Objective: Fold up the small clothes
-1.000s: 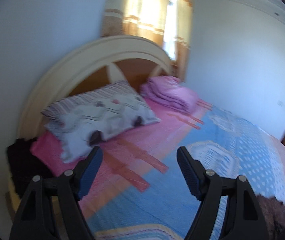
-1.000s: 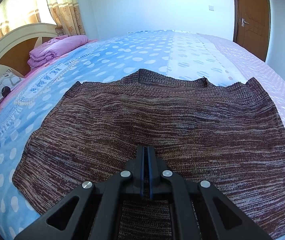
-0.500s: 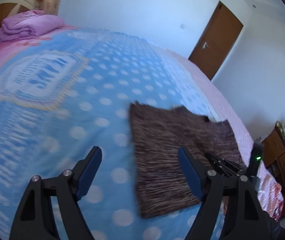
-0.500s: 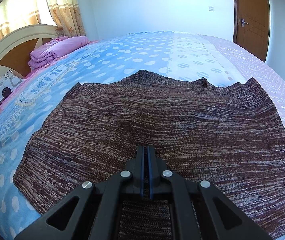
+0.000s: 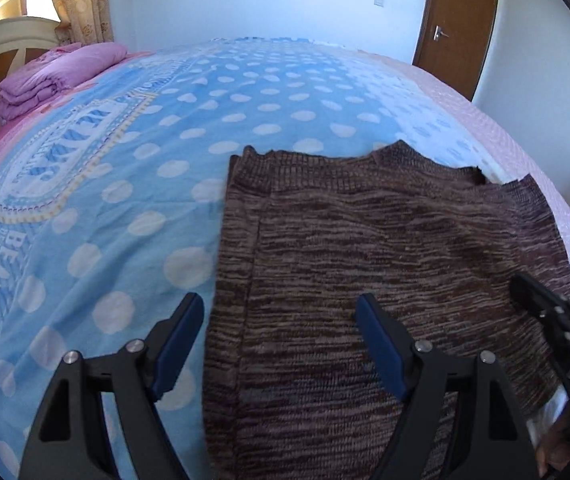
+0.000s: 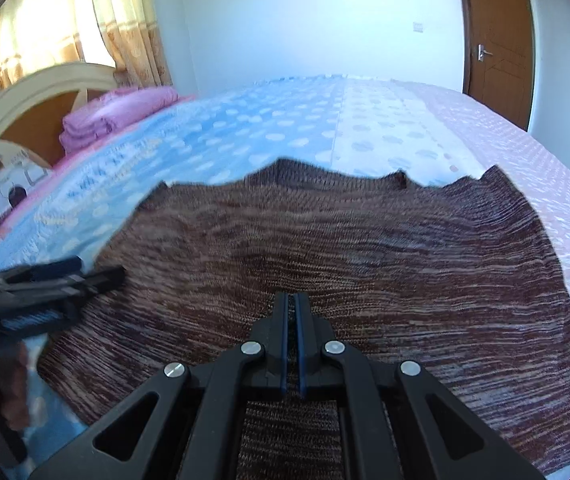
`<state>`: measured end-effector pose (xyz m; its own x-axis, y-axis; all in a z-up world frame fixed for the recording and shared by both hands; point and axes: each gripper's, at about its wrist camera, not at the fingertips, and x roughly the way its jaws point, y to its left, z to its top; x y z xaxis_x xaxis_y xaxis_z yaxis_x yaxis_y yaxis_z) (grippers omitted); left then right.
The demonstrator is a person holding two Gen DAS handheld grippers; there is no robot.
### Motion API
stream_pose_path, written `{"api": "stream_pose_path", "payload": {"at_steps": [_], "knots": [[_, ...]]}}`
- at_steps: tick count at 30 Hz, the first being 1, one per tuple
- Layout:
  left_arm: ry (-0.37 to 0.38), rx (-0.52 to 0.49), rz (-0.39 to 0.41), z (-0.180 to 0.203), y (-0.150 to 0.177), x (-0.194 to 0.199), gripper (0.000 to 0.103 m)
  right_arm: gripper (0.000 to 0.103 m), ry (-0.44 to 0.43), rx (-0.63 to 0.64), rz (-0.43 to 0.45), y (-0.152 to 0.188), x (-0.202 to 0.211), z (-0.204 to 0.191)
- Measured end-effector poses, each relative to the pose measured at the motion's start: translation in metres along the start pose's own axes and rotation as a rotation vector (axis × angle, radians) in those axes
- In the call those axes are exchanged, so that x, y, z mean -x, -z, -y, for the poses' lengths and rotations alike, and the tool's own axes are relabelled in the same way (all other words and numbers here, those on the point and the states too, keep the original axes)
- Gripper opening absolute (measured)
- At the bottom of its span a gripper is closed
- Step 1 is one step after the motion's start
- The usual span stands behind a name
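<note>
A brown knitted sweater [image 5: 385,248] lies flat on the blue dotted bedspread [image 5: 125,184]. My left gripper [image 5: 281,316] is open and empty, hovering over the sweater's left edge near its front. It also shows at the left of the right wrist view [image 6: 61,280]. My right gripper [image 6: 293,308] is shut with nothing visibly between its jaws, low over the front middle of the sweater [image 6: 345,248]. Its tip shows at the right of the left wrist view [image 5: 525,288].
Folded pink bedding [image 5: 57,72] and a cream headboard [image 6: 41,88] are at the far left. A patterned pillow [image 6: 13,184] lies beside them. A brown door [image 5: 457,20] is at the far right. Pink bedspread [image 6: 545,160] runs along the right side.
My left gripper has swung from the headboard and pillows round to the sweater and come down over its left edge, staying open. My right gripper has stayed shut and shifted slightly.
</note>
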<state>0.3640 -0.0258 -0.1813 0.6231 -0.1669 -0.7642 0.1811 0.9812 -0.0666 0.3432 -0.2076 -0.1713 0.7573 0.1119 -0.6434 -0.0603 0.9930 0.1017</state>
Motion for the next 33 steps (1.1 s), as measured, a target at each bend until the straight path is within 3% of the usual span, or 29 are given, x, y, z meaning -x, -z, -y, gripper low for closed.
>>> {"api": "stream_pose_path", "payload": {"at_steps": [5,14,20,24,27,33], "knots": [[0.004,0.023,0.000,0.002,-0.001,-0.012,0.081,0.003,-0.042,-0.022,-0.002,-0.002,0.010,-0.004],[0.053,0.076,-0.016,0.002,-0.004,-0.019,0.081,0.003,-0.039,0.011,-0.040,0.010,-0.006,-0.016],[0.063,0.051,-0.006,0.011,-0.005,-0.019,0.064,0.003,-0.044,0.008,-0.036,0.011,-0.007,-0.015],[0.089,0.079,0.000,0.010,-0.006,-0.018,0.042,0.003,-0.041,0.010,-0.034,0.012,-0.007,-0.016],[0.157,0.140,0.007,0.002,-0.005,-0.017,0.029,0.003,-0.044,0.008,-0.033,0.013,-0.006,-0.016],[0.213,0.208,0.019,-0.006,-0.004,-0.015,0.027,0.003,-0.069,-0.033,-0.049,0.008,-0.004,-0.011]]}}
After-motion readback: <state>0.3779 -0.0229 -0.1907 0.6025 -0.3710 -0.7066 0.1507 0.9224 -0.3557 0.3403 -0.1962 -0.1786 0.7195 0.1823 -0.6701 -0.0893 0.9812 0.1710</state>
